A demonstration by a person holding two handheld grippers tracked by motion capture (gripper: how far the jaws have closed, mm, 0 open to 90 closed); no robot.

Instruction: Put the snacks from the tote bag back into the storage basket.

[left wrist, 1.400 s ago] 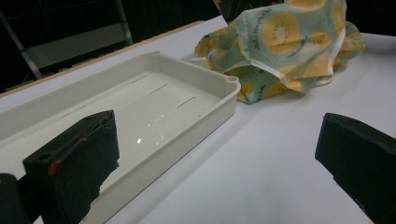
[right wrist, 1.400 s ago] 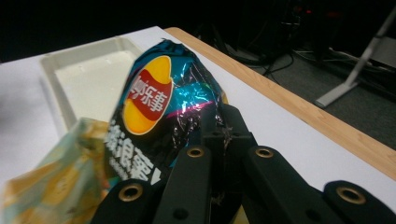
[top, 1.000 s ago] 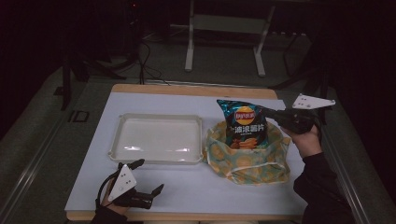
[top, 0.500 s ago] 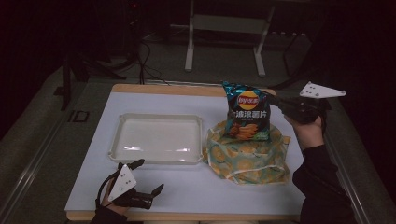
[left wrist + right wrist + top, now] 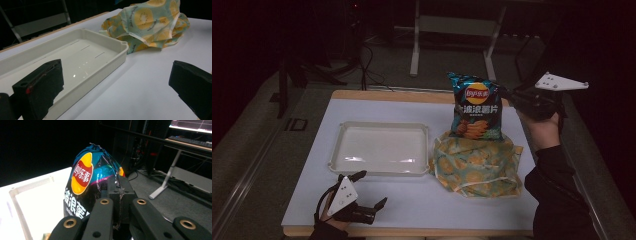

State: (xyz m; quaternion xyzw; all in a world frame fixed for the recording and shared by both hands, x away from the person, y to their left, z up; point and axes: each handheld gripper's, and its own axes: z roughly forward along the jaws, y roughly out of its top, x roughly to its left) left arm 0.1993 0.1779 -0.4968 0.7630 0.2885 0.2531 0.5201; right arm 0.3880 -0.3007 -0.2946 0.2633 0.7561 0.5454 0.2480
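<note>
Glossy, crinkled foil chip bag, blue and black with a red-and-yellow logo, held upright in the air above the cloth bag, pinched at its edge by the right gripper, black jaws pressed tight on the foil. Soft, rumpled fabric below, pale green with yellow citrus print, lying just beside a shallow rectangular white plastic tray with rounded corners. Near the front edge of the smooth white table, left gripper resting, blocky black jaws spread wide, nothing between them.
</note>
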